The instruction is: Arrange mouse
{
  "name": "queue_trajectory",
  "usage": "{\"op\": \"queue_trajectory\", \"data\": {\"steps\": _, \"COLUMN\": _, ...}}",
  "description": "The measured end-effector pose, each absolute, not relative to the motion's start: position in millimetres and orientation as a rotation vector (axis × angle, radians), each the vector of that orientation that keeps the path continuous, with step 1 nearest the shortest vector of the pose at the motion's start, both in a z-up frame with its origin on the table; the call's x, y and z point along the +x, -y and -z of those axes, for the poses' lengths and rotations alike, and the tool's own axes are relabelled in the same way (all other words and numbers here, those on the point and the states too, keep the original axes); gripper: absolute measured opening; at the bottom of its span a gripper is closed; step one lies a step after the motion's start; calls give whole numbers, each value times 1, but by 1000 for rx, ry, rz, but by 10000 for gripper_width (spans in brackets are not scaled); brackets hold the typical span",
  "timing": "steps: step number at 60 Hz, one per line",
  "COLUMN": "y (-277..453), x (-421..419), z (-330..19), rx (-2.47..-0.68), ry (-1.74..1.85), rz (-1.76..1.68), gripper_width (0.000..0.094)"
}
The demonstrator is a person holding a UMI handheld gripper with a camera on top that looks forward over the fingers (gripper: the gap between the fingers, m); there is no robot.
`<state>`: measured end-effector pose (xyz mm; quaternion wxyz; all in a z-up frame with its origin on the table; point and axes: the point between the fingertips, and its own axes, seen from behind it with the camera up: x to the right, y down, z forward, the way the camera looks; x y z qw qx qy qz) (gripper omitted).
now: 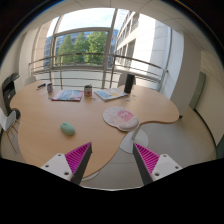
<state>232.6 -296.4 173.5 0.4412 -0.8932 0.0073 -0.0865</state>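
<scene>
A small pale green mouse [67,128] lies on the wooden table [40,125], left of centre and well beyond my fingers. A round pinkish mouse pad [121,118] lies on the table to its right. My gripper [113,160] is held back from the table over the grey floor, open and empty, with the magenta pads [78,157] wide apart.
Papers or books [69,95], [110,95] and a cup [88,91] lie at the table's far side. A dark speaker-like object [129,83] stands at the far right. Chairs [9,120] stand to the left. Large windows and a railing lie beyond.
</scene>
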Motion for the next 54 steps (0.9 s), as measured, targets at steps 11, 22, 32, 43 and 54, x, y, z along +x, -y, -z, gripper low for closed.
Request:
{"op": "queue_trajectory", "data": {"steps": 11, "y": 290, "x": 212, "z": -133, "rx": -2280, "ry": -50, "rz": 234, "gripper_width": 843}}
{"op": "queue_trajectory", "data": {"steps": 22, "y": 266, "x": 144, "z": -67, "rx": -2342, "ry": -21, "rz": 161, "gripper_width": 846}}
{"op": "queue_trajectory", "data": {"steps": 32, "y": 209, "x": 92, "z": -24, "rx": -2337, "ry": 40, "rz": 97, "gripper_width": 844}}
{"op": "queue_trajectory", "data": {"steps": 43, "y": 145, "x": 50, "z": 8, "rx": -2319, "ry": 113, "rz": 61, "gripper_width": 846}}
{"op": "queue_trajectory", "data": {"steps": 54, "y": 93, "x": 38, "z": 12, "rx": -2275, "ry": 183, "rz": 71, "gripper_width": 839}}
